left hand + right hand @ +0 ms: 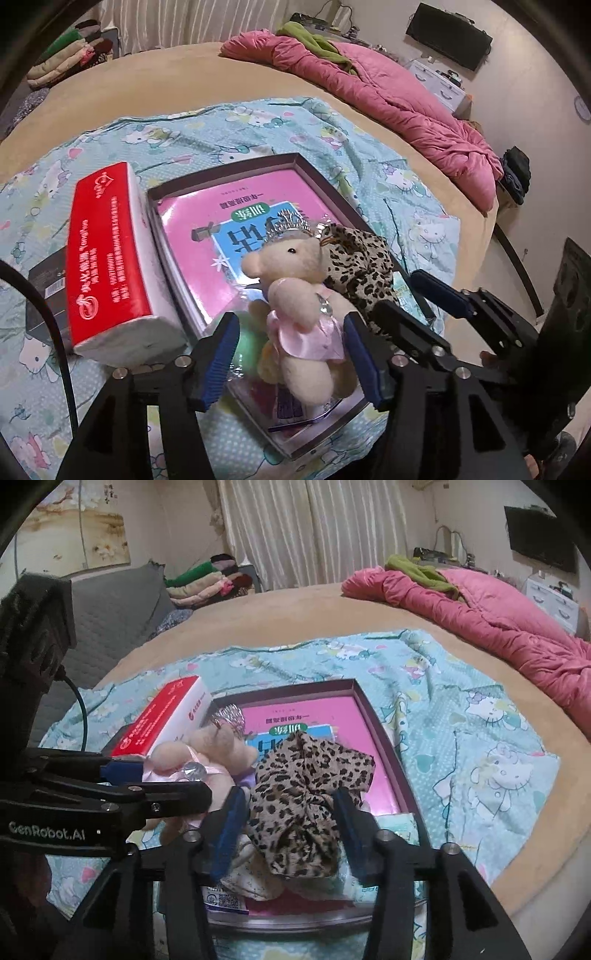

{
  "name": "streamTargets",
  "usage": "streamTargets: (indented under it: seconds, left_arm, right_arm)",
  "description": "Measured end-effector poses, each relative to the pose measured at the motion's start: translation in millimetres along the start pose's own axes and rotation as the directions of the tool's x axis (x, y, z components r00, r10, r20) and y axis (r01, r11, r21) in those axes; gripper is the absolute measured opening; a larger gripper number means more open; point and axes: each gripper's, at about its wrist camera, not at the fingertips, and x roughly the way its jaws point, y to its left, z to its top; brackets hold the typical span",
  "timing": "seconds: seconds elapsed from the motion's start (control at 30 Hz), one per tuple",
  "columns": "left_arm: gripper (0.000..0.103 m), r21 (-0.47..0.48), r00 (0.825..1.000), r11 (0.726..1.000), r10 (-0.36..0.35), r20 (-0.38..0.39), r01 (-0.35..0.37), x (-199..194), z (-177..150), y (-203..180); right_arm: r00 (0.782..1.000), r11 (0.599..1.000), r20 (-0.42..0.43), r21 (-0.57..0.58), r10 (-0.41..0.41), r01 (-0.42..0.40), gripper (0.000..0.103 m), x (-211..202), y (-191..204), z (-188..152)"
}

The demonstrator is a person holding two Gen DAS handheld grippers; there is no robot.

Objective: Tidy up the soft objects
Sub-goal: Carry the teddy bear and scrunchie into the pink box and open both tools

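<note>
A cream plush bear (299, 306) in a pink dress and silver crown stands between the fingers of my left gripper (291, 354), whose blue pads touch its sides. A leopard-print scrunchie (303, 797) sits between the fingers of my right gripper (291, 830), pads against it. Both toys are over a shallow dark box (325, 184) holding a pink book (236, 210). The bear (207, 753) shows left of the scrunchie in the right wrist view. The scrunchie (354, 266) shows behind the bear in the left wrist view.
A red and white tissue pack (110, 258) leans on the box's left side. All lie on a Hello Kitty sheet (480, 738) on a tan bed. A pink quilt (388, 96) lies at the far right. Folded clothes (207, 579) are stacked at the back left.
</note>
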Motion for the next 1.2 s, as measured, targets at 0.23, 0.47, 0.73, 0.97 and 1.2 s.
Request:
streamTargets:
  seconds: [0.23,0.47,0.73,0.97,1.2]
  left_arm:
    - [0.062,-0.002,1.000,1.000,0.018,0.015,-0.018,-8.6,-3.0,6.6]
    - [0.063,-0.006,0.999,1.000,0.024,0.028,-0.024,-15.0,-8.0,11.5]
    - [0.063,-0.020,0.999,0.999,0.026,0.044,-0.025,-23.3,-15.2,18.4]
    - [0.066,-0.005,0.995,0.998,0.062,0.077,-0.061,-45.4,-28.3,9.8]
    - [0.076,0.014,0.987,0.994,0.102,0.120,-0.105,-70.5,-49.1,-6.7]
  right_arm:
    - [0.999,0.999,0.014,0.011,-0.038,0.038,0.062,-16.3,2.8,2.2]
    - [0.995,0.992,0.017,0.082,-0.094,0.092,0.075,-35.0,3.6,0.1]
    - [0.992,0.984,0.029,0.132,-0.122,0.117,0.075,-56.9,6.8,-1.8]
    - [0.991,0.982,0.038,0.146,-0.130,0.123,0.076,-75.4,19.1,-2.5]
    - [0.982,0.968,0.045,0.184,-0.182,0.171,0.076,-98.2,29.0,-11.8]
